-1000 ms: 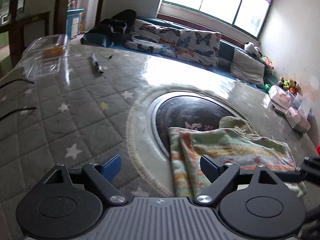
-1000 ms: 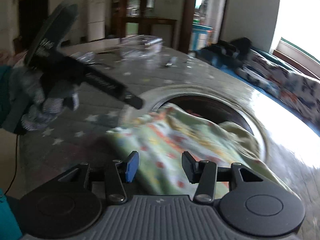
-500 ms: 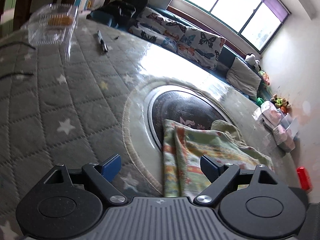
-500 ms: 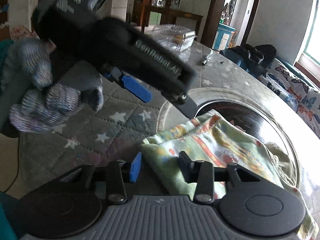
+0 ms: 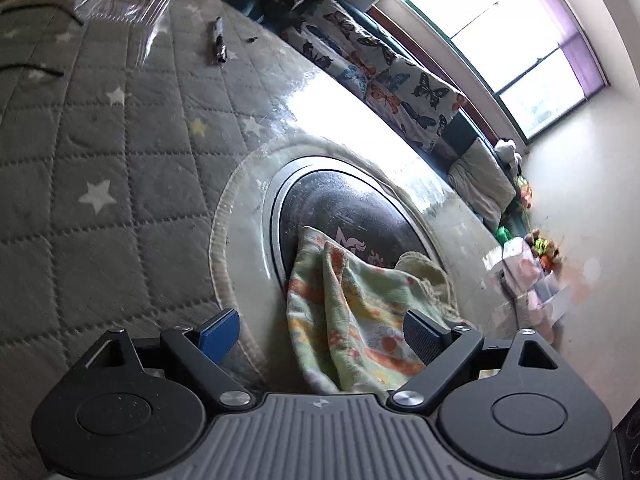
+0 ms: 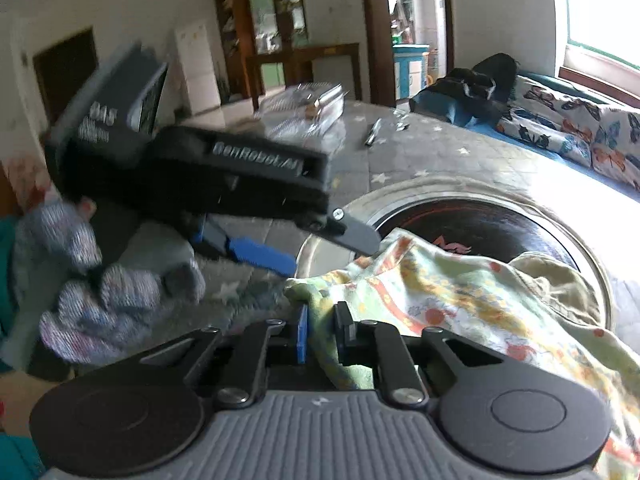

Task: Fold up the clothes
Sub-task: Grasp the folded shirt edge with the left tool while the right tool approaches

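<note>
1. Daylight from the big window (image 5: 516, 36) falls across our table (image 5: 120, 152), which wears a grey quilted cover with stars and has a dark round inset (image 5: 352, 216) in the middle.
2. What we are folding, a pale green printed cloth (image 5: 352, 320), lies bunched over the near rim of that inset, with a plain beige piece (image 6: 556, 280) tucked at its far side.
3. The main change since half a second ago is at our right claw (image 6: 322, 334): its jaws stood apart over the cloth's corner then, and now they are pinched onto the near edge of the fabric, with only a narrow strip of cloth between the pads.
4. Our left claw (image 5: 320, 330) has stayed wide open and holds nothing; it has moved closer, so the cloth's left edge now runs between its fingers.
5. From the right wrist view, the left claw's tips seem to sit just over the cloth's far corner, though motion blur keeps us from saying whether they touch.
6. We judge that one corner is secured and the second grip is next; once both hold, we can lift and spread the cloth for folding.
</note>
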Available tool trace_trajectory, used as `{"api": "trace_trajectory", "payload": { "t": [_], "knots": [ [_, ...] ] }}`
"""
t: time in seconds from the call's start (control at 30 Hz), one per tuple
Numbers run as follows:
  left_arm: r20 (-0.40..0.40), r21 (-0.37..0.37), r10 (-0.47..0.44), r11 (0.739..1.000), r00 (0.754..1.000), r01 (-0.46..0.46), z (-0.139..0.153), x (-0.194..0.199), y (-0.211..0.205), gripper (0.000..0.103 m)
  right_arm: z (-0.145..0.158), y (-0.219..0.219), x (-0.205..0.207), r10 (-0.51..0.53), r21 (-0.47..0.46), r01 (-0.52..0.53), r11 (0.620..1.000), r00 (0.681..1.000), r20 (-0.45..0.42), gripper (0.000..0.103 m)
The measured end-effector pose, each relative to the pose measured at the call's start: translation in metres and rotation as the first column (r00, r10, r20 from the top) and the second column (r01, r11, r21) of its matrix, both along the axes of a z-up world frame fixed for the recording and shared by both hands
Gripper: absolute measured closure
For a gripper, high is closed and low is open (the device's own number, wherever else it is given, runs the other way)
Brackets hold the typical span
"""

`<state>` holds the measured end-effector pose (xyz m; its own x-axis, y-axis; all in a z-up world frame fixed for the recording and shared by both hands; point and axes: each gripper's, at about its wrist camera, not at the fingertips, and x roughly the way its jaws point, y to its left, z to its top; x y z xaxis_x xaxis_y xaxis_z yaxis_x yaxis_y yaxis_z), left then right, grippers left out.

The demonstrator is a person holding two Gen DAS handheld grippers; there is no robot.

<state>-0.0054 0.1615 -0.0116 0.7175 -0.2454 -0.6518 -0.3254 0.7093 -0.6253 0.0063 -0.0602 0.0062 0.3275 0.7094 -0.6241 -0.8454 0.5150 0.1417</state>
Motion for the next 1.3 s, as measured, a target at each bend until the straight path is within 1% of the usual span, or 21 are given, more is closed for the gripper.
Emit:
{"api": "trace_trajectory", "payload": {
  "t": [0.13, 0.23, 0.33, 0.37, 0.4, 0.43, 0.47, 0.53, 0.57, 0.63, 0.7, 0.83, 0.93, 0.97, 1.0, 1.03, 1.13, 1.2, 1.23, 1.3],
  "knots": [
    [-0.010, -0.076, 0.010, 0.997, 1.000, -0.011, -0.004, 0.004, -0.002, 0.012, 0.007, -0.011, 0.000, -0.020, 0.042, 0.020, 0.999, 1.000, -0.009, 0.091],
    [-0.013, -0.091, -0.017, 0.996, 1.000, 0.016, -0.005, 0.013, -0.010, 0.014, 0.009, -0.015, 0.001, -0.022, 0.057, 0.023, 0.998, 1.000, -0.020, 0.092],
    [-0.017, -0.121, -0.045, 0.992, 0.999, 0.042, -0.009, 0.022, -0.016, 0.027, 0.009, -0.018, 0.001, -0.020, 0.065, 0.022, 0.998, 0.999, -0.029, 0.092],
    [-0.023, -0.130, -0.045, 0.991, 0.999, 0.042, -0.011, 0.024, -0.017, 0.035, 0.009, -0.018, 0.000, -0.019, 0.067, 0.021, 0.998, 0.999, -0.031, 0.092],
    [-0.029, -0.139, -0.046, 0.989, 0.998, 0.042, -0.013, 0.025, -0.017, 0.040, 0.008, -0.019, 0.000, -0.018, 0.069, 0.020, 0.997, 0.999, -0.034, 0.092],
    [-0.036, -0.148, -0.048, 0.988, 0.998, 0.042, -0.015, 0.027, -0.018, 0.049, 0.008, -0.018, 0.000, -0.017, 0.069, 0.019, 0.997, 0.999, -0.036, 0.092],
    [-0.042, -0.156, -0.049, 0.987, 0.998, 0.042, -0.018, 0.029, -0.018, 0.061, 0.007, -0.018, -0.001, -0.017, 0.069, 0.019, 0.997, 0.999, -0.037, 0.092],
    [-0.050, -0.174, -0.052, 0.984, 0.997, 0.042, -0.022, 0.031, -0.017, 0.077, 0.007, -0.019, 0.000, -0.017, 0.071, 0.020, 0.997, 0.999, -0.039, 0.092],
    [-0.054, -0.177, -0.051, 0.983, 0.997, 0.041, -0.023, 0.031, -0.017, 0.082, 0.006, -0.019, 0.001, -0.018, 0.074, 0.021, 0.997, 0.999, -0.040, 0.091],
    [-0.054, -0.173, -0.053, 0.984, 0.997, 0.043, -0.024, 0.031, -0.016, 0.085, 0.006, -0.023, 0.004, -0.032, 0.085, 0.036, 0.996, 0.998, -0.054, 0.086],
    [-0.055, -0.166, -0.055, 0.985, 0.997, 0.045, -0.024, 0.030, -0.016, 0.086, 0.007, -0.029, 0.006, -0.051, 0.086, 0.055, 0.995, 0.997, -0.052, 0.074],
    [-0.054, -0.146, -0.063, 0.988, 0.997, 0.055, -0.023, 0.031, -0.019, 0.087, 0.009, -0.048, 0.013, -0.124, 0.067, 0.126, 0.990, 0.992, -0.033, 0.072],
    [-0.053, -0.132, -0.068, 0.989, 0.996, 0.060, -0.023, 0.030, -0.020, 0.087, 0.007, -0.070, 0.024, -0.208, 0.050, 0.209, 0.977, 0.978, -0.027, 0.070],
    [-0.053, -0.129, -0.068, 0.990, 0.996, 0.061, -0.023, 0.030, -0.021, 0.087, 0.005, -0.080, 0.030, -0.258, 0.036, 0.258, 0.965, 0.966, -0.010, 0.065],
    [-0.054, -0.127, -0.068, 0.990, 0.996, 0.061, -0.023, 0.030, -0.020, 0.087, 0.004, -0.089, 0.037, -0.302, 0.024, 0.302, 0.953, 0.953, 0.001, 0.063],
    [-0.055, -0.125, -0.068, 0.990, 0.996, 0.061, -0.023, 0.030, -0.020, 0.087, 0.002, -0.096, 0.042, -0.336, 0.015, 0.336, 0.942, 0.942, 0.007, 0.063],
    [-0.057, -0.115, -0.070, 0.991, 0.996, 0.063, -0.023, 0.029, -0.021, 0.087, -0.007, -0.127, 0.062, -0.471, -0.011, 0.472, 0.882, 0.882, 0.023, 0.063],
    [-0.057, -0.108, -0.071, 0.992, 0.996, 0.065, -0.023, 0.030, -0.022, 0.087, -0.011, -0.143, 0.072, -0.533, -0.017, 0.533, 0.846, 0.846, 0.022, 0.062],
    [-0.057, -0.105, -0.072, 0.992, 0.996, 0.065, -0.022, 0.030, -0.022, 0.087, -0.014, -0.153, 0.078, -0.571, -0.018, 0.571, 0.821, 0.821, 0.026, 0.062],
    [-0.057, -0.097, -0.073, 0.993, 0.996, 0.067, -0.022, 0.030, -0.023, 0.087, -0.019, -0.164, 0.084, -0.609, -0.020, 0.609, 0.793, 0.793, 0.026, 0.061]
  ]
}}
